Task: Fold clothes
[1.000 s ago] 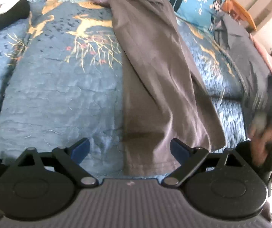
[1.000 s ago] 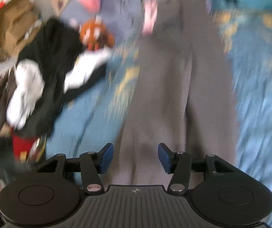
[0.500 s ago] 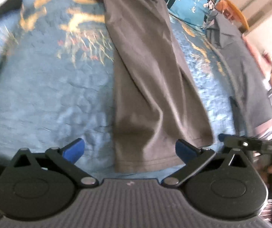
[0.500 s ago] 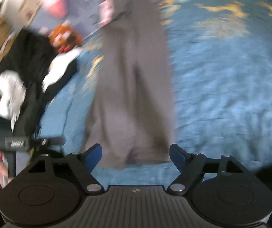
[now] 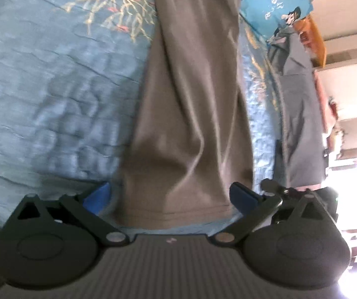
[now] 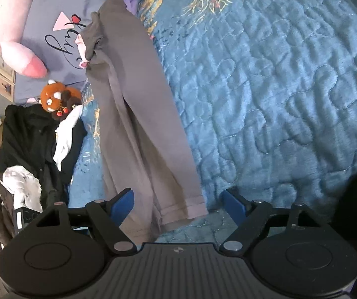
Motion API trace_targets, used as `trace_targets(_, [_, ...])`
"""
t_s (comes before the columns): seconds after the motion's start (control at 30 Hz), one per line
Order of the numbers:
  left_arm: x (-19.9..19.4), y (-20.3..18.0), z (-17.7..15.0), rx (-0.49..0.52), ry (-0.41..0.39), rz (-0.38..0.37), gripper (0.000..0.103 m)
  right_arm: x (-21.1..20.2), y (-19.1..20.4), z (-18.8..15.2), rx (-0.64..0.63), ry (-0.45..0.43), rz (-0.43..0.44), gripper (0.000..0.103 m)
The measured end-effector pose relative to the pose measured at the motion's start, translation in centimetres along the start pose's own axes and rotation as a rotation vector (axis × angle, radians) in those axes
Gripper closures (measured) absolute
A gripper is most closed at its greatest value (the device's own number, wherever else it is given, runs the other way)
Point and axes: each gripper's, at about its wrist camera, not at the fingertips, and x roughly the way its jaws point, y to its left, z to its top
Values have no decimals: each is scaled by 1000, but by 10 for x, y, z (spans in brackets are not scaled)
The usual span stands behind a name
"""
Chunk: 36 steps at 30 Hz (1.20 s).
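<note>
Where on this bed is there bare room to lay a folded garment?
Free: the wide blue quilt right of the grey trousers, seen from the right wrist. Crowded: left of the trousers, the dark clothes pile and the plush toy.

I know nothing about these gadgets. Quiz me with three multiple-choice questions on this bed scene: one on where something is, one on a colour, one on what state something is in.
1. Where does the red panda plush sit?
A. on the black clothes pile's upper edge
B. on the garment's hem
C. between the right gripper's fingers

2. What colour is the long garment laid on the quilt?
A. white
B. grey-brown
C. red

3. What state is the left gripper in?
A. shut on the hem
B. shut on nothing
C. open, with the hem between its fingers

Answers: 1 A, the plush rests beside the black clothes pile. 2 B, the cloth reads grey-brown in both views. 3 C, its blue pads stand wide apart on either side of the hem.
</note>
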Motion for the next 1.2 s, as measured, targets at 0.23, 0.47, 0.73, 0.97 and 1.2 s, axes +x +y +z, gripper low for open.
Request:
trace_targets(0.23, [3,9,-1,-70,-5,-89,42,-1,-4,-5,27,-27,29,24])
trace_targets(0.47, [9,16,-9,-111,-7,-90,80,4,1,-11,-35,-48,7,32])
trace_targets(0.73, [15,22,-17,-159,-25,-98,95,7,-4,-14,-18,-26,-35,92])
trace_targets(0.97, [3,10,-24,-152,-71,-92,98,-2,10,-20,-71,-49,-33,98])
trace_targets(1.2, [-16,3,-23,-152,-107,-138,100,-17,15,-18,-3,-50,71,98])
